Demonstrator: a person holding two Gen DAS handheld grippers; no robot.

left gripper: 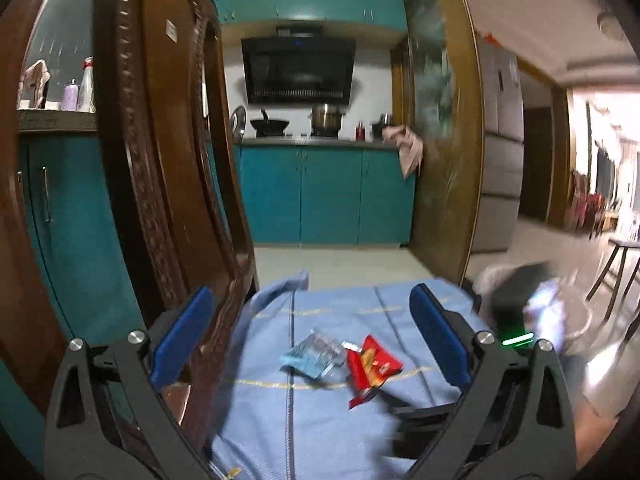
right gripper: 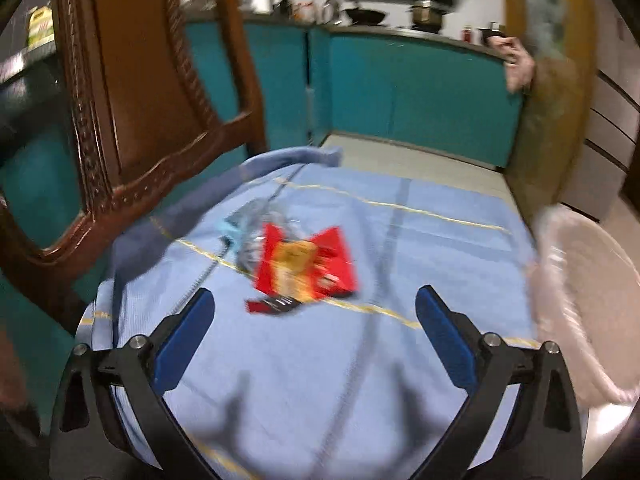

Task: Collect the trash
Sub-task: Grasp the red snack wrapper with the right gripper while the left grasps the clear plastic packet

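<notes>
A red snack wrapper [left gripper: 370, 364] [right gripper: 306, 266] lies on a blue cloth [left gripper: 320, 412] [right gripper: 320, 360] that covers a small table. A clear and light-blue plastic wrapper [left gripper: 314, 354] [right gripper: 246, 230] lies just left of it, touching it. My left gripper [left gripper: 312, 336] is open and empty, held above the cloth with both wrappers between and ahead of its blue fingers. My right gripper [right gripper: 314, 320] is open and empty, just short of the red wrapper. The right gripper's black body [left gripper: 516, 300] shows blurred at the right of the left wrist view.
A carved wooden chair [left gripper: 160, 160] [right gripper: 132, 92] stands against the table's left side. A pale plastic basket [right gripper: 580, 300] [left gripper: 576, 320] sits at the table's right edge. Teal kitchen cabinets [left gripper: 324, 192] and a tiled floor [left gripper: 340, 264] lie beyond.
</notes>
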